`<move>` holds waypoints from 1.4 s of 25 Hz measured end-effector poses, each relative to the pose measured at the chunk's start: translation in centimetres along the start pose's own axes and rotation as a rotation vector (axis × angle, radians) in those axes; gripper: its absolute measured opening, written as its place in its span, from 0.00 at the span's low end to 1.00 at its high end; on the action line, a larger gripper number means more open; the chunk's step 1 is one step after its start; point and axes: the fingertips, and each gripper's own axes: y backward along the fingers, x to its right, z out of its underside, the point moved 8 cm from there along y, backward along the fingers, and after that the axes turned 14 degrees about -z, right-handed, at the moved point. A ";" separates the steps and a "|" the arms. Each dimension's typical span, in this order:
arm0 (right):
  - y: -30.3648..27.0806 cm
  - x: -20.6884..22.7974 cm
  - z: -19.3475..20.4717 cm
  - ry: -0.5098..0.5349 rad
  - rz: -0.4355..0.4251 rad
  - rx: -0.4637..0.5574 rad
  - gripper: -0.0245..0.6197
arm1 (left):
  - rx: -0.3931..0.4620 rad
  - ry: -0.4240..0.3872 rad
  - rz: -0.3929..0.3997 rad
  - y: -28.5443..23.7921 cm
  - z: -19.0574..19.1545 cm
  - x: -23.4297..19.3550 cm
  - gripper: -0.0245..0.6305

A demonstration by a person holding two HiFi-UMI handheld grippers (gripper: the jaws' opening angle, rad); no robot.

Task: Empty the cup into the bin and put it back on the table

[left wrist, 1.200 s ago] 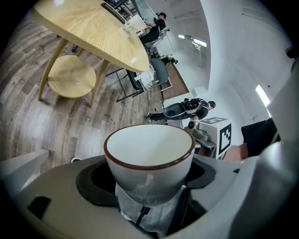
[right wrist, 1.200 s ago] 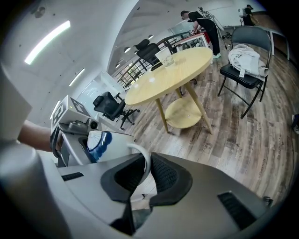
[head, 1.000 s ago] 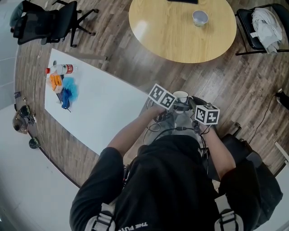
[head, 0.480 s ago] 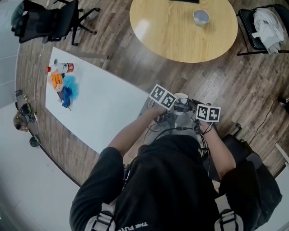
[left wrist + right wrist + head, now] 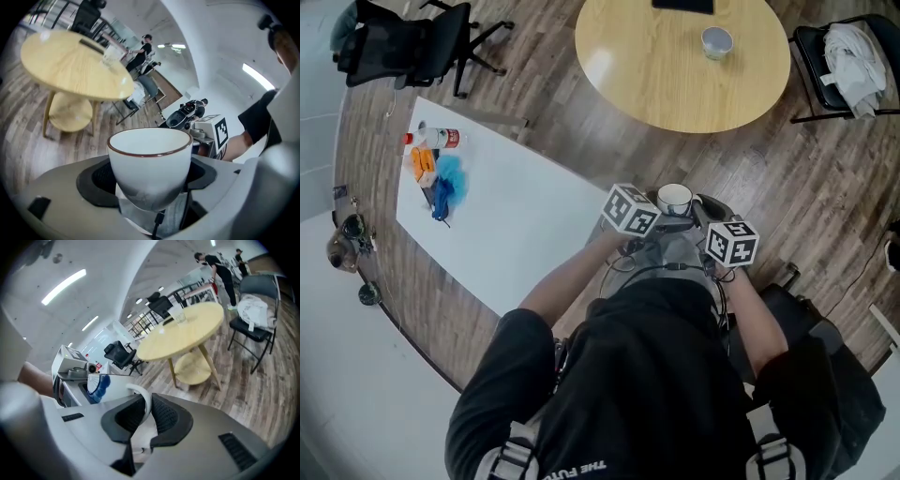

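Person holds both tools close to the body over the wood floor (image 5: 787, 169). The white ceramic cup with a brown rim (image 5: 675, 198) is in the air between them, upright, just off the near corner of the long white table (image 5: 516, 225). Left tool (image 5: 150, 180) is closed on the cup body, with a black pad against each side low down. The cup looks empty from above. Right tool (image 5: 145, 416) is pinched nearly together on the cup's thin white handle (image 5: 143, 397), which curves up between its ribbed pads. Far end of the white table carries a white bottle (image 5: 441, 138) and a blue and orange clutter (image 5: 436, 178). A round light-wood table (image 5: 675, 84) stands beyond, with a small pale cup (image 5: 716, 41) on it.
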 end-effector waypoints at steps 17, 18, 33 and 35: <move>-5.4 -26.7 -7.7 0.916 -0.534 0.217 0.12 | 0.879 -0.383 -0.608 27.3 6.2 6.6 0.64; -6.4 -28.3 -7.1 0.932 -0.578 0.198 0.12 | 0.898 -0.355 -0.651 28.6 7.8 6.5 0.64; -17.7 -43.8 5.4 1.078 -1.022 -0.135 0.12 | 1.004 -0.021 -1.123 38.0 27.5 5.5 0.64; -18.8 -43.9 5.9 1.091 -1.014 -0.162 0.12 | 0.976 -0.019 -1.130 37.7 28.3 4.2 0.64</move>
